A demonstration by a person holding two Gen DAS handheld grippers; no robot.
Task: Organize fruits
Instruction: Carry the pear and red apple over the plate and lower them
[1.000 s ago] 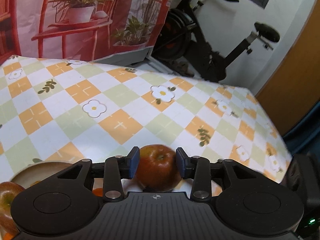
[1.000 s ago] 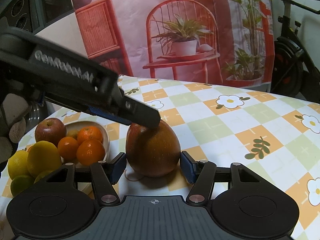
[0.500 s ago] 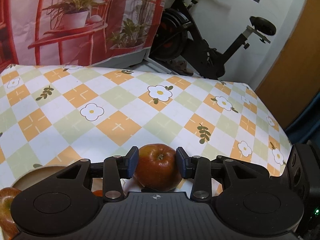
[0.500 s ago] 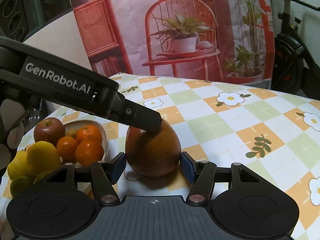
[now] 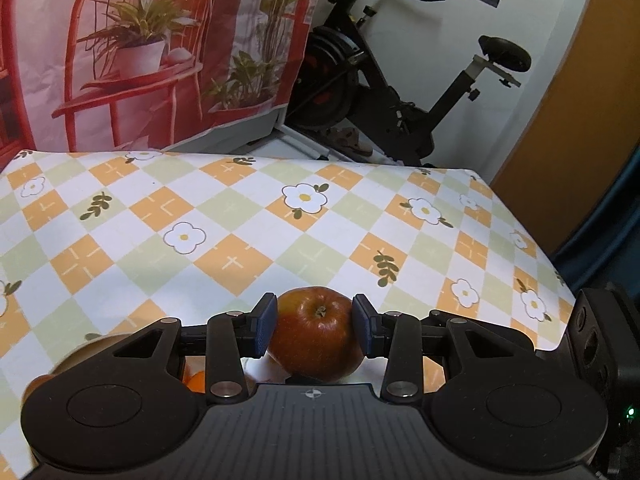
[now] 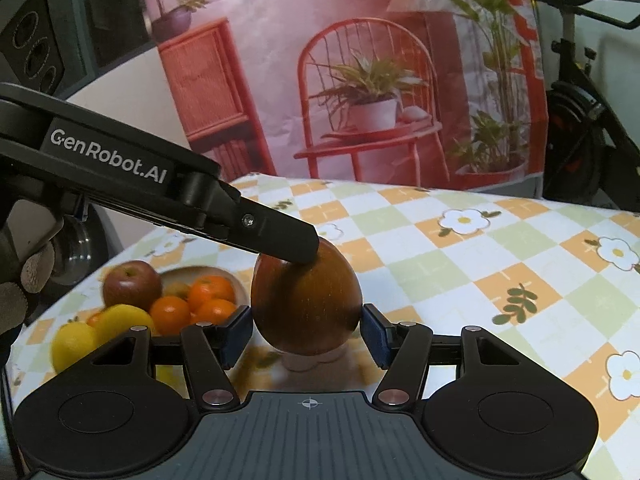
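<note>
Two apples [image 6: 306,300], four oranges [image 6: 170,314], two lemons [image 6: 74,344], one bowl [image 6: 240,290]

A checked tablecloth [image 5: 224,216] of orange, green and white squares with daisy prints spreads ahead of the tongs. Beyond it hangs a printed backdrop [image 6: 360,60] showing a red chair and potted plants; a black exercise bike [image 5: 384,92] stands farther right.

The apple [image 5: 316,330] at lower centre has smooth, glossy red skin with light highlights; the oranges [image 6: 192,304] at lower left show a finely dimpled, semi-matt peel. The gripper bodies are matt black plastic with bright metal rivets, and the pads [image 5: 264,322] are blue with a ribbed texture. The surface [image 5: 240,216] is covered by a smooth, low-sheen printed cloth.
</note>
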